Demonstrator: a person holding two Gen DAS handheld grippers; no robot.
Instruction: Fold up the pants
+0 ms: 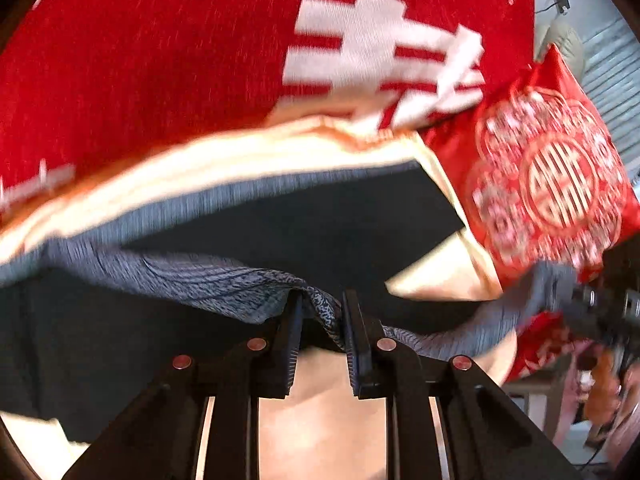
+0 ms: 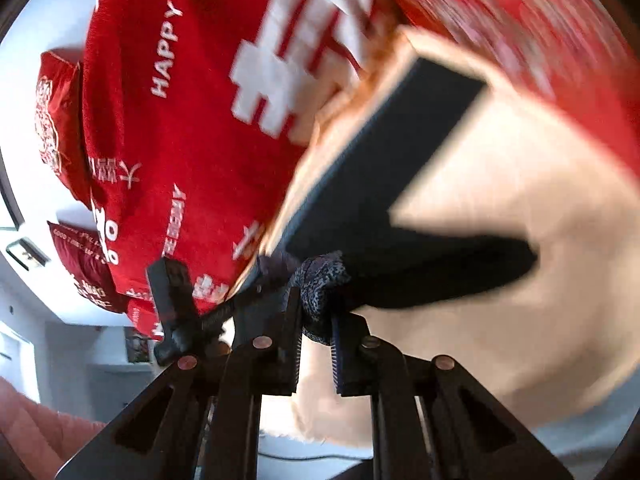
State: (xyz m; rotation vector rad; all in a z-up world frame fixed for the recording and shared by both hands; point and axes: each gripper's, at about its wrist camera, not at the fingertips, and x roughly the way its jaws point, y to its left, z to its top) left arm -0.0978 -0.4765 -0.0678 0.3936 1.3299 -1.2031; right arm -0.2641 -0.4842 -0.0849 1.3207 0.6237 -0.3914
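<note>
Evidently, the dark navy fabric pants (image 1: pixel 280 240) were found lifted over a cream sheet (image 1: pixel 240 160) beside a red blanket with white lettering (image 1: pixel 140 60). Their bunched grey edge was clamped in the closed left gripper (image 1: pixel 321 304). Another fold was pinched by the right gripper (image 2: pixel 316 300).

Red blanket (image 1: pixel 160 60) with white lettering over cream sheet (image 1: pixel 200 168); patterned red cushion (image 1: pixel 552 184) beside it.

pants (image 1: pixel 224 280): dark navy, waistband heathered grey-blue. blanket (image 1: pixel 140 60): red with white characters and lettering. cushion (image 1: pixel 548 184): red satin, white circular motif. sheet (image 2: pixel 500 300) underneath: cream.
</note>
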